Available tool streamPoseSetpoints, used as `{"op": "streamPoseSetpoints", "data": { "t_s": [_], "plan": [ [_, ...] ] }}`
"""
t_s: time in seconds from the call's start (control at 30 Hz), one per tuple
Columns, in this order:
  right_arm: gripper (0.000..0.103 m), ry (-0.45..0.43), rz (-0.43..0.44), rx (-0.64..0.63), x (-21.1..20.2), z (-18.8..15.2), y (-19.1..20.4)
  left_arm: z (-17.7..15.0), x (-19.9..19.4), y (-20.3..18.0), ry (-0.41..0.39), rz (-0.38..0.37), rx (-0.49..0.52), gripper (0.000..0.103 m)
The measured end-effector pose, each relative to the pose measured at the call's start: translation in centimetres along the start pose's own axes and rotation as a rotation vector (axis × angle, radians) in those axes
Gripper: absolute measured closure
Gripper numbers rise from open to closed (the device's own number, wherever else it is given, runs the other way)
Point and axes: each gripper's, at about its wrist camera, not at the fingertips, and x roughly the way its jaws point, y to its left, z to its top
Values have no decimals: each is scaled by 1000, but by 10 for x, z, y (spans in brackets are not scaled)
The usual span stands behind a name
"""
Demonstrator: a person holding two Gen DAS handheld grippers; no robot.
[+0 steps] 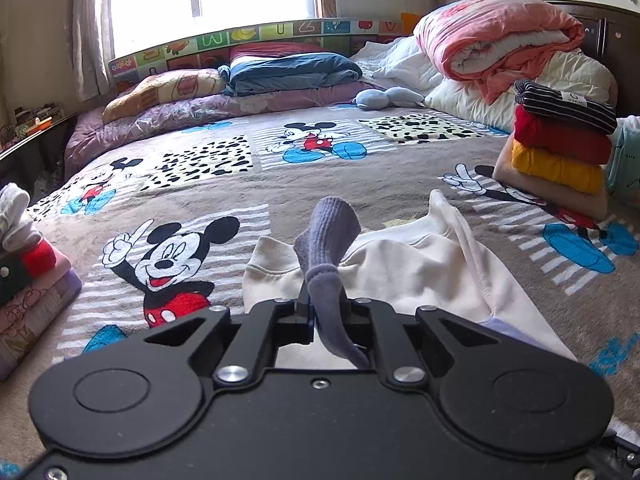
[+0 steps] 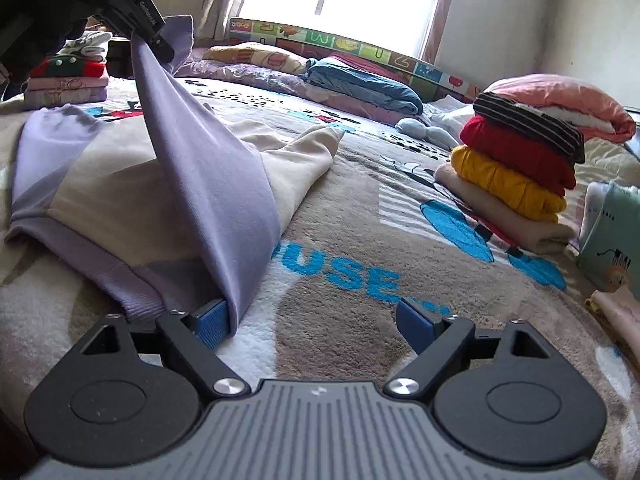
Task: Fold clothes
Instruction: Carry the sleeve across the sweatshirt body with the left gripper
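Observation:
A cream and lavender sweatshirt (image 2: 120,196) lies on the Mickey Mouse blanket (image 2: 352,208). My left gripper (image 1: 326,300) is shut on the sweatshirt's lavender cuff (image 1: 328,248) and holds the sleeve (image 2: 200,160) up off the bed; it shows at the top left of the right wrist view (image 2: 156,40). The cream body (image 1: 408,276) lies beneath it. My right gripper (image 2: 316,324) is open low over the blanket. Its left blue pad (image 2: 212,326) touches the lower end of the lifted sleeve. Its right pad (image 2: 416,324) is free.
A stack of folded clothes (image 2: 516,176), striped, red, yellow and beige, stands at the right. Another folded stack (image 1: 28,280) sits at the left edge. Folded quilts and pillows (image 1: 288,72) line the far side under the window. A mint item (image 2: 612,236) lies at far right.

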Motion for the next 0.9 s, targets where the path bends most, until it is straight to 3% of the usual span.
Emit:
{"op": "streamPoseSetpoints", "data": {
  "t_s": [0.2,0.4,0.7,0.9],
  "plan": [
    [17,-3,-2,-39,-3,1,4,-23,-4,10,-12,8,2,97],
    [17,-3,-6,-58,-3,1,7,-51,6,26,24,19,-67,97],
    [17,-5,-12,-87,-4,1,9,-89,12,48,41,5,-318,97],
    [17,-4,-3,-109,-8,2,10,-103,13,62,21,-50,-471,94]
  ]
}}
